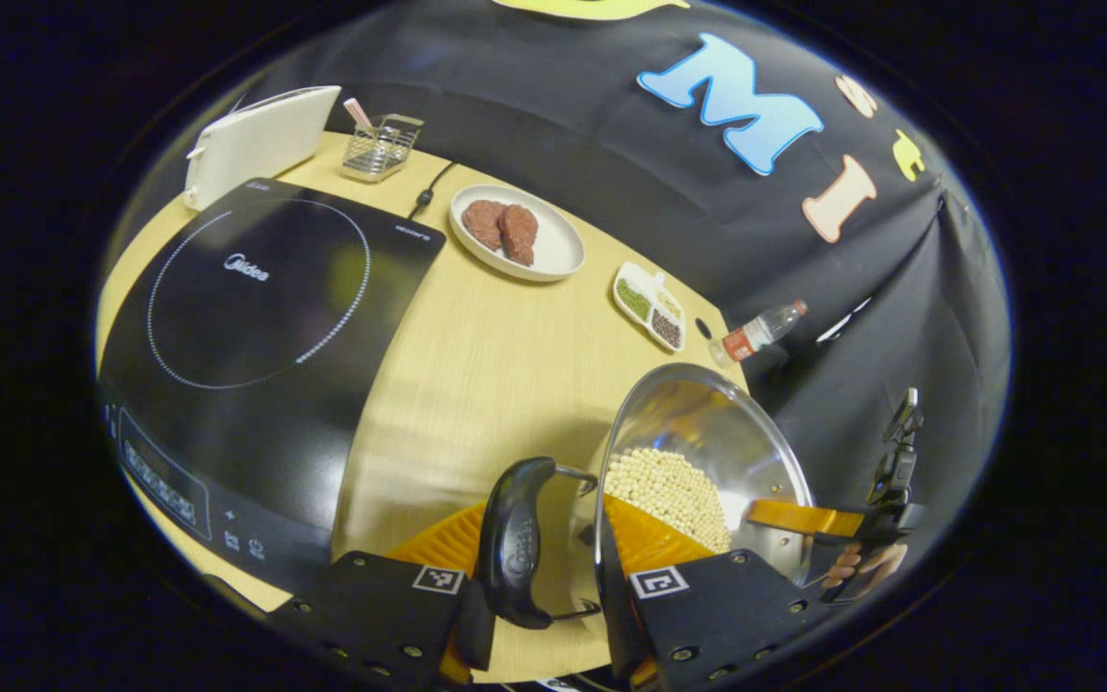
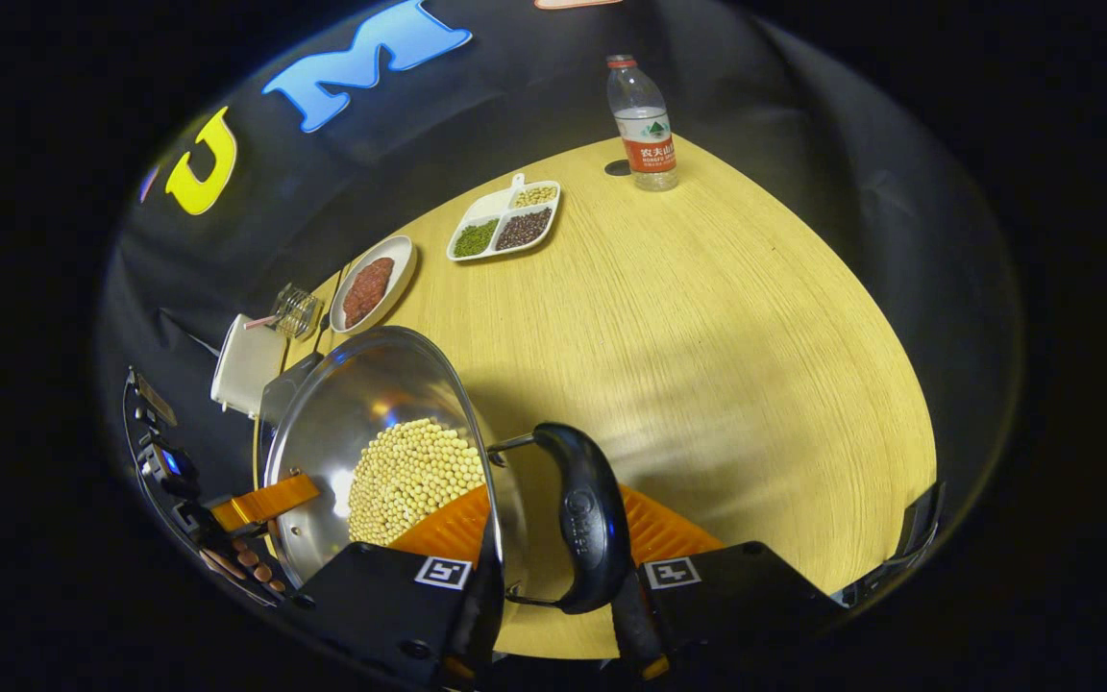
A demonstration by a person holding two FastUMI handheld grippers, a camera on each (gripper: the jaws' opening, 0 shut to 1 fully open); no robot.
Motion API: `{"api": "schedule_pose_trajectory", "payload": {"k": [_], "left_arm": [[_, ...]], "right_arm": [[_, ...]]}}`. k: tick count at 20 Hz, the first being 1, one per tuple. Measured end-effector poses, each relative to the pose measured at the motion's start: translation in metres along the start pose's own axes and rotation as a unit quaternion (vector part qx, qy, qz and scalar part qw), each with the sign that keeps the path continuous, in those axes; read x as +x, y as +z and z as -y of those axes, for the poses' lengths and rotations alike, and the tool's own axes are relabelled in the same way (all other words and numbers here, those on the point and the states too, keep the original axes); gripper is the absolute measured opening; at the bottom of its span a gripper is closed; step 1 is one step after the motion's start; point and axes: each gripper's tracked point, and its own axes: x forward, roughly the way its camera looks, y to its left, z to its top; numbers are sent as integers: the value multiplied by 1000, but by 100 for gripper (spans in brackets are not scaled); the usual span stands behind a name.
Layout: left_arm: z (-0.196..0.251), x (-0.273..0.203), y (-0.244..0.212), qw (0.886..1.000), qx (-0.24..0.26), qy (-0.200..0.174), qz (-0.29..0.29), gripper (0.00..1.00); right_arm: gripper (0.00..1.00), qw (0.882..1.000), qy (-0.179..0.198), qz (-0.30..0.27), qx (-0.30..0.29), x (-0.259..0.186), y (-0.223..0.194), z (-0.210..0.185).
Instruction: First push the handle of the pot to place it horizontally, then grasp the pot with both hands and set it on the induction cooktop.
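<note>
Wooden table (image 1: 496, 375) – induction cooktop (image 1: 265, 317), meat plate (image 1: 553, 252), divided dish (image 1: 651, 306), bottle (image 2: 642, 123), wire basket (image 1: 381, 146)

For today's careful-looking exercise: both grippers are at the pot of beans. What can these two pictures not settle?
- Left gripper, left gripper view: the pot rim and handle sit between its fingers; the fingertips are hidden, so pressing cannot be told.
- Right gripper, right gripper view: same, behind the rim and handle.
- Pot's underside: hidden in both, so lifted or resting is unclear.
- Induction cooktop panel icons: too small.
</note>
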Motion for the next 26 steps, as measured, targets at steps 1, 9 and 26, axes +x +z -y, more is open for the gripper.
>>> {"api": "schedule_pose_trajectory", "payload": {"k": [1,9,26], "left_arm": [[0,-5,0,1000,2,-1,3,43],[-29,-50,15,1000,11,-3,26,47],[-202,-134,119,992,-41,43,110,51]], "right_arm": [[48,1000,1,3,0,-7,-3,-4],[48,1000,7,21,-1,-35,-31,-59],[51,995,71,31,-57,36,-39,-257]]}}
